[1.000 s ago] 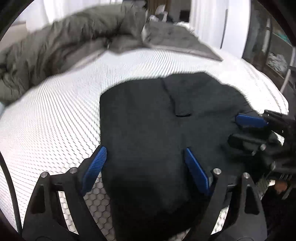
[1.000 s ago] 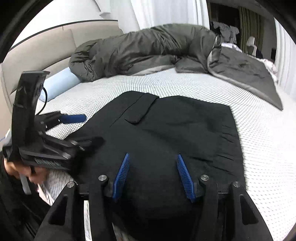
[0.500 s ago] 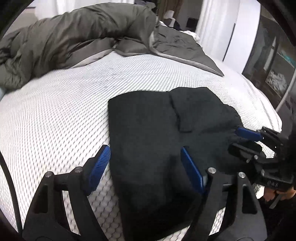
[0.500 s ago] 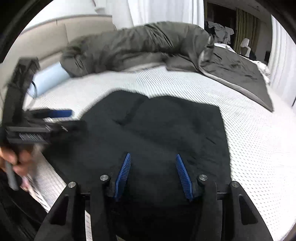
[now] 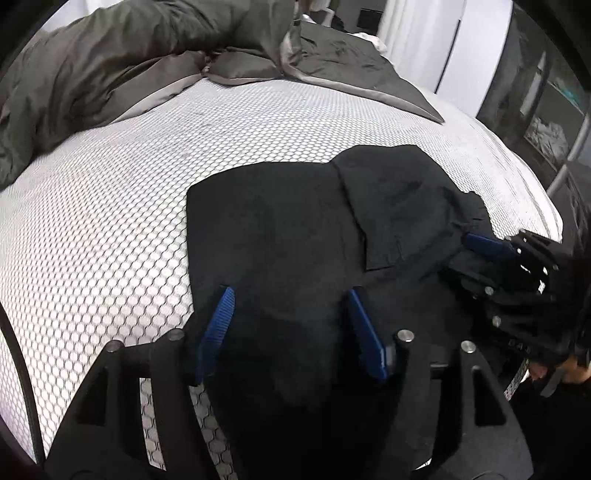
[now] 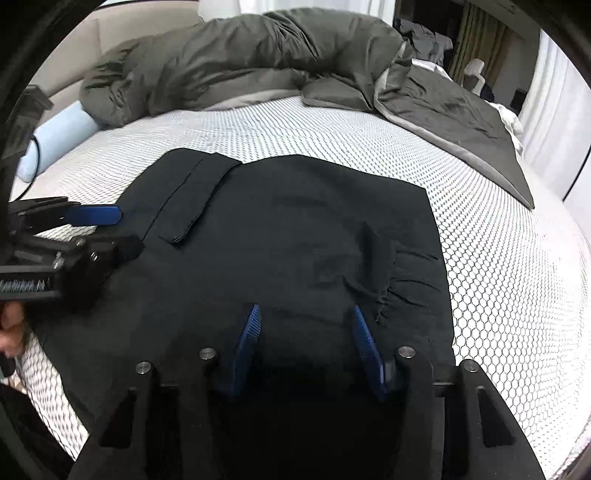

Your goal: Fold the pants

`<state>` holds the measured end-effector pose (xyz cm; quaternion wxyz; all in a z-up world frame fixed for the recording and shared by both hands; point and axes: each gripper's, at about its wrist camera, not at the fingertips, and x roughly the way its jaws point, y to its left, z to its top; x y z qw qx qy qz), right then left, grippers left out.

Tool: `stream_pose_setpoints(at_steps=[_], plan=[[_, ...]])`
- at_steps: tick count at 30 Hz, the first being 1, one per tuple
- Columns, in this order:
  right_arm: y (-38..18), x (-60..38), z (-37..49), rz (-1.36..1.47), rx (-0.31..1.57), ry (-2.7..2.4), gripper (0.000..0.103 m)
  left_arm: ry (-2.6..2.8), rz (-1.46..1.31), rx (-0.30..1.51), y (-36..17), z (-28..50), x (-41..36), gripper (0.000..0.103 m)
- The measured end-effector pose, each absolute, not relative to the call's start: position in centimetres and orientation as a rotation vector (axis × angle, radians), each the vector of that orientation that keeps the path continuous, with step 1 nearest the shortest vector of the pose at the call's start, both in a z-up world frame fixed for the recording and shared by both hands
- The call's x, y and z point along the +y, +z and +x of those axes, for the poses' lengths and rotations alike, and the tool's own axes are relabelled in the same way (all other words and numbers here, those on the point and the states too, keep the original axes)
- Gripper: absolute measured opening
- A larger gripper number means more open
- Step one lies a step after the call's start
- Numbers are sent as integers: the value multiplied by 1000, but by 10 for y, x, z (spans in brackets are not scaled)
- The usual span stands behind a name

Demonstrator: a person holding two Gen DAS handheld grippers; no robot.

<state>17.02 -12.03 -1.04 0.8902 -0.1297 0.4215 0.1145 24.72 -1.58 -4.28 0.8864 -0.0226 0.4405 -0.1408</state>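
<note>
Black folded pants (image 5: 295, 240) (image 6: 295, 229) lie flat on the white honeycomb mattress (image 5: 110, 184), a pocket flap (image 6: 195, 199) on top. My left gripper (image 5: 290, 295) hovers over the near left part of the pants. Its jaws are closing, and the blue pads (image 5: 221, 314) do not press on cloth. My right gripper (image 6: 306, 309) stands open above the near right part, just beside a small raised crease (image 6: 373, 254). Each view shows the other gripper at its side: the right gripper (image 5: 469, 258) and the left gripper (image 6: 114, 230), both low at the cloth's edge.
A rumpled grey duvet (image 6: 240, 62) (image 5: 129, 55) fills the far side of the bed. A pale blue bolster (image 6: 59, 129) lies at the left by the beige headboard (image 6: 110, 29). A person's hand (image 5: 543, 365) holds the right gripper at the mattress edge.
The left jaws have narrowed and the left gripper has shifted over the cloth. The right gripper has tipped downward and come closer to the pants. A small crease now stands up beside it.
</note>
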Motion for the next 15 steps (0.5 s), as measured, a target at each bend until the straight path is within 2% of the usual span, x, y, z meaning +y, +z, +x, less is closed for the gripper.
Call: stream_pose_setpoints(at_steps=[3, 8, 12, 15], plan=[[-4, -115, 159, -287, 843, 277, 53, -286, -40, 897, -30, 241, -14, 58], [25, -112, 171, -154, 823, 382, 55, -228, -23, 807, -3, 254, -2, 58], [21, -89, 214, -176, 891, 369, 55, -253, -36, 862, -6, 283, -3, 58], [-6, -77, 241, -250, 1005, 317, 55, -233, 76, 963, -28, 302, -19, 54]])
